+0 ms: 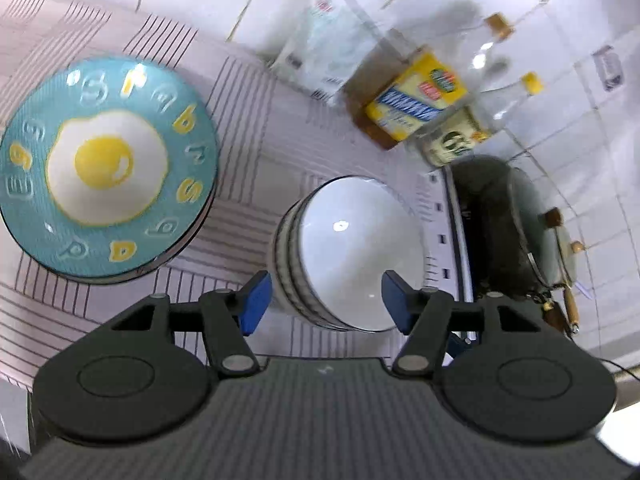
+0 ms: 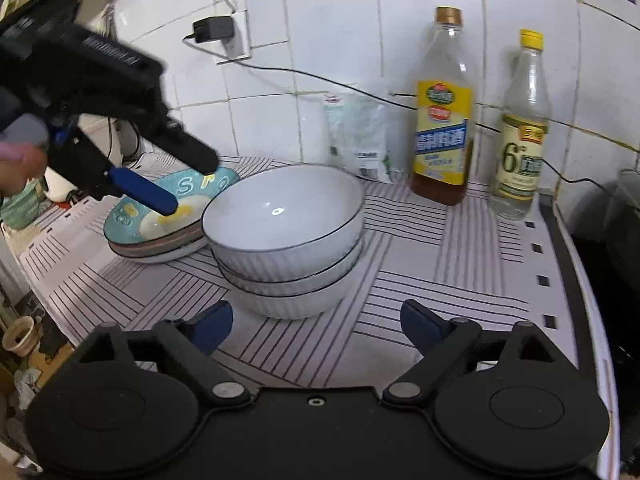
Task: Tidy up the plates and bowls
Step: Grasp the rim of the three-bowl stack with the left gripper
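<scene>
A stack of three white bowls [image 2: 286, 240] stands mid-counter; it also shows in the left wrist view [image 1: 348, 252]. Left of it a teal fried-egg plate [image 2: 140, 216] tops a stack of plates, also in the left wrist view [image 1: 108, 168]. My left gripper [image 1: 326, 300] is open and empty, hovering above the bowls; it shows in the right wrist view [image 2: 160, 196] over the plate stack. My right gripper [image 2: 316, 324] is open and empty, just in front of the bowl stack.
A striped mat [image 2: 420, 264] covers the counter. Two bottles [image 2: 442, 120] [image 2: 520, 136] and a plastic bag [image 2: 356, 136] stand by the tiled wall. A dark pot with lid [image 1: 520, 224] sits right of the mat. A charger and cables [image 2: 216, 30] hang on the wall.
</scene>
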Available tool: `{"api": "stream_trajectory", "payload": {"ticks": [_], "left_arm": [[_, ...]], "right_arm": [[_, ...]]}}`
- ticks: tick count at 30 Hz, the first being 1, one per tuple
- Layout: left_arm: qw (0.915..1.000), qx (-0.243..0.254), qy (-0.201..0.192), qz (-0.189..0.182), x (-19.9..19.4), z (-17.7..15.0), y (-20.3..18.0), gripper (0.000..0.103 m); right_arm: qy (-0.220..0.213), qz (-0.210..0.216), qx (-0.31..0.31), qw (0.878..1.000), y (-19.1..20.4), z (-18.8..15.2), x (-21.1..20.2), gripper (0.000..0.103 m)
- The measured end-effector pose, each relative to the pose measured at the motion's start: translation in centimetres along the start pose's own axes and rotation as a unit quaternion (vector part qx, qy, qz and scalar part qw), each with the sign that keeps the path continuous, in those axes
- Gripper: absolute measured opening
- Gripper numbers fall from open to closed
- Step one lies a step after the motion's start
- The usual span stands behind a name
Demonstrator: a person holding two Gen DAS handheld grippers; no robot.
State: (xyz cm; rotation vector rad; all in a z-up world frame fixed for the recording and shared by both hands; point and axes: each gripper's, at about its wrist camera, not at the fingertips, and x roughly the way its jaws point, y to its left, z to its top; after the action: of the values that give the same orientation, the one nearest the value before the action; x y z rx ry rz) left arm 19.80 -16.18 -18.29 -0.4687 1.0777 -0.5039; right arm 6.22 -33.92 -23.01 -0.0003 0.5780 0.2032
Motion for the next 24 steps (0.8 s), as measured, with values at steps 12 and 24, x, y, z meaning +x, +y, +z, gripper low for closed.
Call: {"api": "stream_trajectory", "payload": {"ticks": [12, 24], "left_arm": [[0.9992, -0.026, 0.026, -0.013, 5.5, 0.4, 2.2, 0.047], [0.9988, 0.018, 0.032, 0.031, 7.3, 0.8, 1.1, 0.04]], "right_arm": [[-0.001, 0.031, -0.038, 0.999, 0.6, 0.1, 6.9, 0.097], [0.018, 0.047, -0.04, 0.998, 0.1, 1.0, 8.6, 0.098]]}}
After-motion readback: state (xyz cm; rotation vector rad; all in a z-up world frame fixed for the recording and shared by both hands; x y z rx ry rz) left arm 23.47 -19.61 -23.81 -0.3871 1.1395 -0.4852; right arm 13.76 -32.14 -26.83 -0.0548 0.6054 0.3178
